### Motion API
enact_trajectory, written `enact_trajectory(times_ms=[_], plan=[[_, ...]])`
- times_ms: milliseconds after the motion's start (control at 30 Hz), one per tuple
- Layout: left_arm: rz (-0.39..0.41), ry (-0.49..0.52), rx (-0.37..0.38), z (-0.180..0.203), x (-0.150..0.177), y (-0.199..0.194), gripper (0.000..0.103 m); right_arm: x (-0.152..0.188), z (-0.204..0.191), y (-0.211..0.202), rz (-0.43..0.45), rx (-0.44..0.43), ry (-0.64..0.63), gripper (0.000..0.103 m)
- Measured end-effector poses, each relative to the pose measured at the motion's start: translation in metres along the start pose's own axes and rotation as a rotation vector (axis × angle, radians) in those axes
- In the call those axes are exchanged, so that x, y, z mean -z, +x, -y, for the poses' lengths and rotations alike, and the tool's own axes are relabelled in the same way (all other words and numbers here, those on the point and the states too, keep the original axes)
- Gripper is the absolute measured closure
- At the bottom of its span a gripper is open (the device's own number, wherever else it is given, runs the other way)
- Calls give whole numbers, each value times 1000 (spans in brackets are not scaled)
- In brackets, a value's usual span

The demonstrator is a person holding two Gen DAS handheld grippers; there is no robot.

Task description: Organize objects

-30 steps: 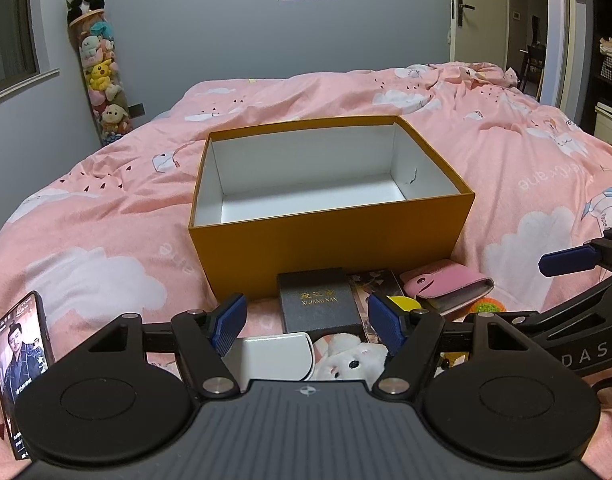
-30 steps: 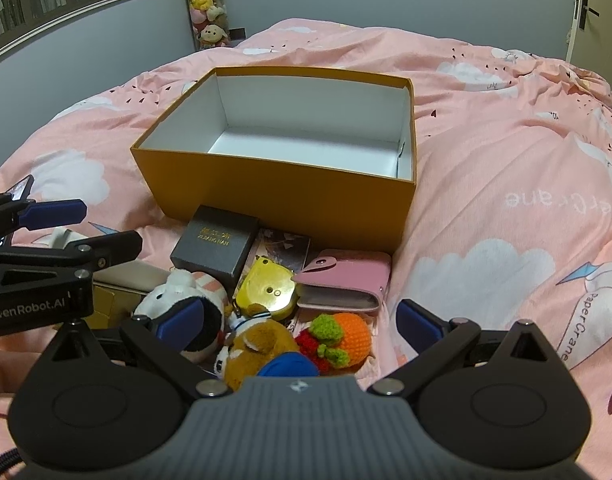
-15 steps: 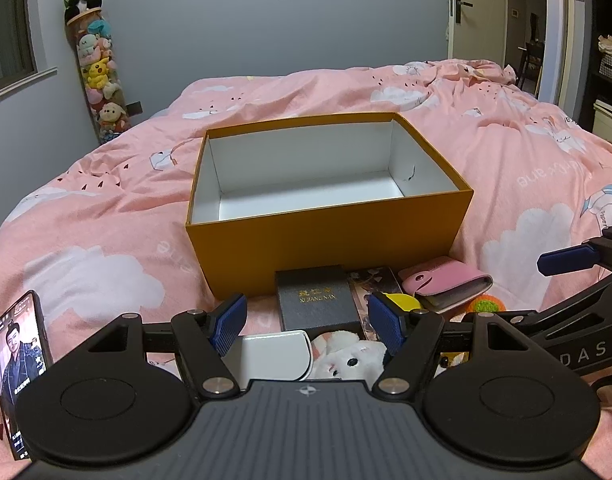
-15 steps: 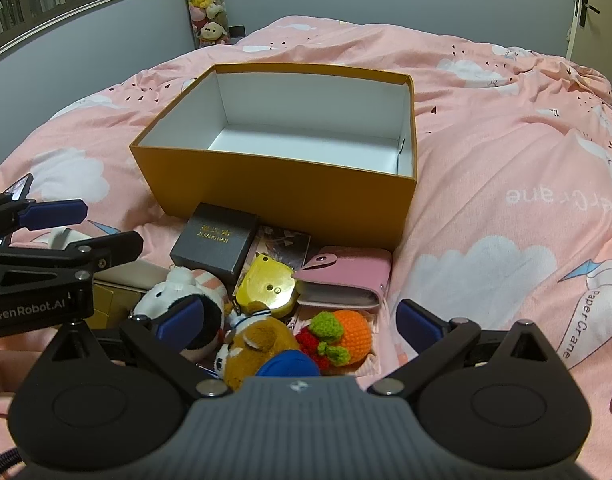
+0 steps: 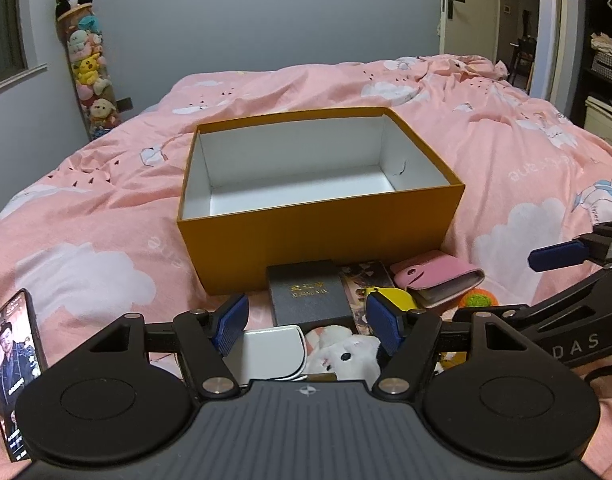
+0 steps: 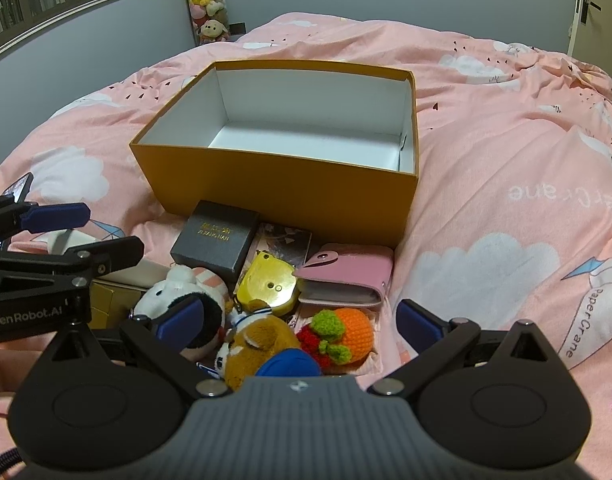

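Note:
An open orange box (image 5: 318, 236) with a white inside stands empty on the pink bed. In front of it lie a black gift box (image 5: 308, 296), a pink wallet (image 5: 438, 278), a yellow tape measure (image 6: 269, 288), a white plush (image 5: 346, 354), a brown plush dog (image 6: 257, 340) and a crocheted orange (image 6: 352, 330). My left gripper (image 5: 306, 320) hovers over a white case (image 5: 271, 354) and the white plush, its jaws closing; its pads touch nothing. My right gripper (image 6: 300, 322) stands wide open above the brown plush and crocheted orange, gripping nothing.
A lit phone (image 5: 11, 360) lies at the bed's left edge. A gold box (image 6: 109, 300) sits under the left gripper's arm. A picture card (image 6: 283, 240) lies between the black box and the wallet. Stacked plush toys (image 5: 87, 72) line the far wall.

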State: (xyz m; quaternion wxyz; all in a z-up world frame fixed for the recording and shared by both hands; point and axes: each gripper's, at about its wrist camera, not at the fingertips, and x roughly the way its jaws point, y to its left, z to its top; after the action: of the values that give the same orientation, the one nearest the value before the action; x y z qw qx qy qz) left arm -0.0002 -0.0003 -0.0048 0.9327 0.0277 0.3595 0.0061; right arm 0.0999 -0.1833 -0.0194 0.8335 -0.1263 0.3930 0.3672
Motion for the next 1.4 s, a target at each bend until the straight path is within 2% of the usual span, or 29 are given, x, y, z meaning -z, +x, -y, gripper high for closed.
enact_trajectory(times_ms=[367, 567, 733, 833, 933, 967, 1067, 1100, 1400], plan=[[-65, 28, 21, -17, -5, -14, 25, -6, -1, 3, -17, -45, -16, 1], [-145, 82, 8, -21, 0, -20, 18, -9, -10, 9, -37, -76, -67, 1], [-205, -7, 4, -30, 10, 1, 18, -13, -19, 14, -55, -112, -127, 2], [-204, -84, 28, -34, 13, 9, 17, -14, -25, 16, -63, -130, -167, 3], [-182, -111, 26, -35, 11, 11, 21, -16, -28, 20, -77, -149, -189, 12], [-173, -120, 20, -36, 10, 11, 27, -17, -28, 22, -82, -152, -195, 17], [-152, -151, 24, -41, 4, 13, 28, -23, -29, 28, -91, -158, -208, 22], [-144, -157, 26, -43, 1, 15, 31, -25, -29, 29, -88, -158, -213, 23], [-114, -164, 43, -53, -22, 36, 32, -49, -42, 42, -54, -177, -286, 32]])
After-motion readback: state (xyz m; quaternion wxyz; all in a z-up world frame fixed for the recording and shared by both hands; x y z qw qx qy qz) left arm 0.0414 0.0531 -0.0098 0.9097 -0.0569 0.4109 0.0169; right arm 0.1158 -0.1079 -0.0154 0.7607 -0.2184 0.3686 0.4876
